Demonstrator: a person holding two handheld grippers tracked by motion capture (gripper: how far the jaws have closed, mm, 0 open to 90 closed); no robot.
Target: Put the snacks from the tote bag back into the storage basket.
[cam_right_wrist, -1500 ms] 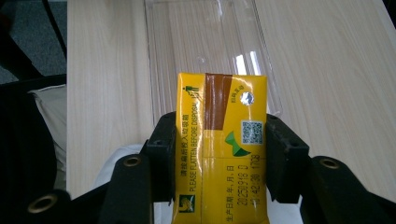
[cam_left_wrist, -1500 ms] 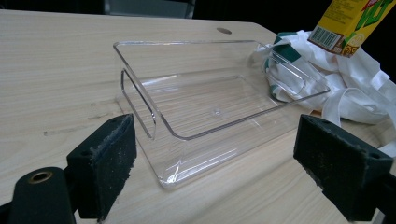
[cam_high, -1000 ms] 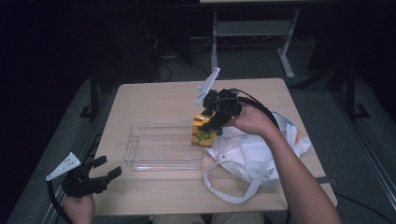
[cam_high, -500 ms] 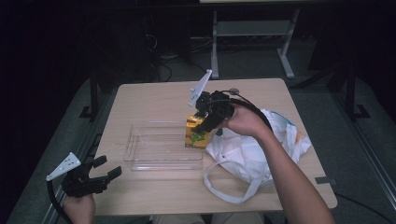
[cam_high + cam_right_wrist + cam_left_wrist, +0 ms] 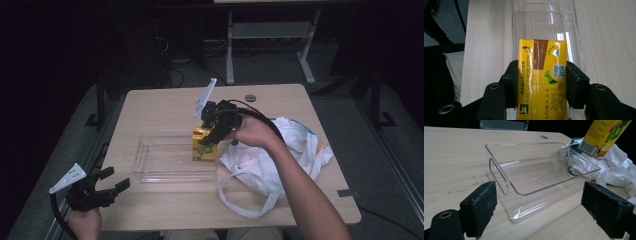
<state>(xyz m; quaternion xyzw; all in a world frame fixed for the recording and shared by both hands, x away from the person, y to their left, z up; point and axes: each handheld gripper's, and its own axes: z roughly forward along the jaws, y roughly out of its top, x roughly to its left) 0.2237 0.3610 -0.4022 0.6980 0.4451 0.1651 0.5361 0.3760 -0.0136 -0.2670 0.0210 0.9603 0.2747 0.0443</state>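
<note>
Now the right tongs (image 5: pixel 541 82) clamp a glossy yellow rectangular carton (image 5: pixel 541 82), held above the right end of the clear plastic tray (image 5: pixel 150 172); left tongs (image 5: pixel 107 186), foam-padded, stand apart over the pale woodgrain surface (image 5: pixel 165 107).

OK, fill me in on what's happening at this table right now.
A person works with a gripper in each hand. The right gripper is shut on a yellow drink carton and holds it at the right end of the clear plastic tray, above its floor as the left gripper view shows it. Just to the right of the tray lies a white cloth bag. The left gripper is open at the table's near left corner, holding nothing.
</note>
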